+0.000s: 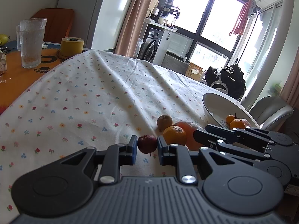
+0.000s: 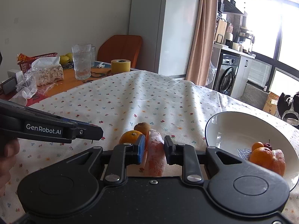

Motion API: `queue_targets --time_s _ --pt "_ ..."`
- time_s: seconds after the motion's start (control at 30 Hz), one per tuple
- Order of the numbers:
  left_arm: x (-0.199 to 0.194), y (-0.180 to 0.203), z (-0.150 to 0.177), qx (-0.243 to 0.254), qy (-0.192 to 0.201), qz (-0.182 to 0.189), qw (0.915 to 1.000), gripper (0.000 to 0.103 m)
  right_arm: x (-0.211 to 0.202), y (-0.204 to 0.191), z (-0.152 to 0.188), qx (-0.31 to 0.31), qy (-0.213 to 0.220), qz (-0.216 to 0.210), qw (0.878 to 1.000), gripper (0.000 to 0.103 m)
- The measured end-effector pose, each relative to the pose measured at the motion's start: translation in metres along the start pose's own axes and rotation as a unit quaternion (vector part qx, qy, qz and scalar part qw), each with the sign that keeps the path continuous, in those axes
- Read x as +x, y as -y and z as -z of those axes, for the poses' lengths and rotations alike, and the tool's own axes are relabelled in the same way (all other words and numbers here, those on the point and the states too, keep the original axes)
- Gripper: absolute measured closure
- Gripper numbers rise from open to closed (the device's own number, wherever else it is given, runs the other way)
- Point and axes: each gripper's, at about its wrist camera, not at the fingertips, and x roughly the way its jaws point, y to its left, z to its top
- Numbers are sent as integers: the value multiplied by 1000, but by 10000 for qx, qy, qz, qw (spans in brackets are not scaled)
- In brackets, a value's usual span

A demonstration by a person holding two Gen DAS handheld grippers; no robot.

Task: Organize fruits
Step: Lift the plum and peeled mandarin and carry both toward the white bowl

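A white tablecloth (image 1: 93, 97) sprinkled with small red, blue and yellow flowers carries a dark red fruit (image 1: 147, 143), an orange mandarin (image 1: 174, 135), a brown kiwi (image 1: 164, 121) and a white bowl (image 2: 233, 128).

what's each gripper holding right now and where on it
The left gripper clamps the small dark red fruit across its sides. The right gripper straddles the peeled orange segment; contact cannot be told.
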Motion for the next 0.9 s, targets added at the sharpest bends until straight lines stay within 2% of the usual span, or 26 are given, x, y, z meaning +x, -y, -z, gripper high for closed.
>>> queue_targets --time_s 0.1,0.2,0.3,0.37,0.7,0.83,0.87,0.9 --pt "0 -2 0 -23 -7 -6 10000 82 -3 -4 -1 -49 75 -131 9999 78" --pt "0 -3 1 -53 3 -19 10000 82 -3 -11 0 -239 114 -68 9996 78" --pt "-1 -3 1 -59 -2 -18 10000 82 -2 -18 1 -438 137 18 9989 71" --pt "0 -4 1 -80 -22 -12 10000 82 -2 -22 1 -506 160 20 9986 70" --pt "1 -8 4 -137 -78 -16 9999 82 -3 -33 2 -823 245 99 9963 74" --pt "2 -9 5 -149 -85 -12 9999 82 -1 -41 4 -1148 248 301 9926 74" --pt "1 -9 5 -154 -81 -11 9998 82 0 -43 5 -1218 239 366 9916 74" --pt "1 -9 5 -158 -80 -7 9998 82 1 -44 5 -1234 221 371 9914 67"
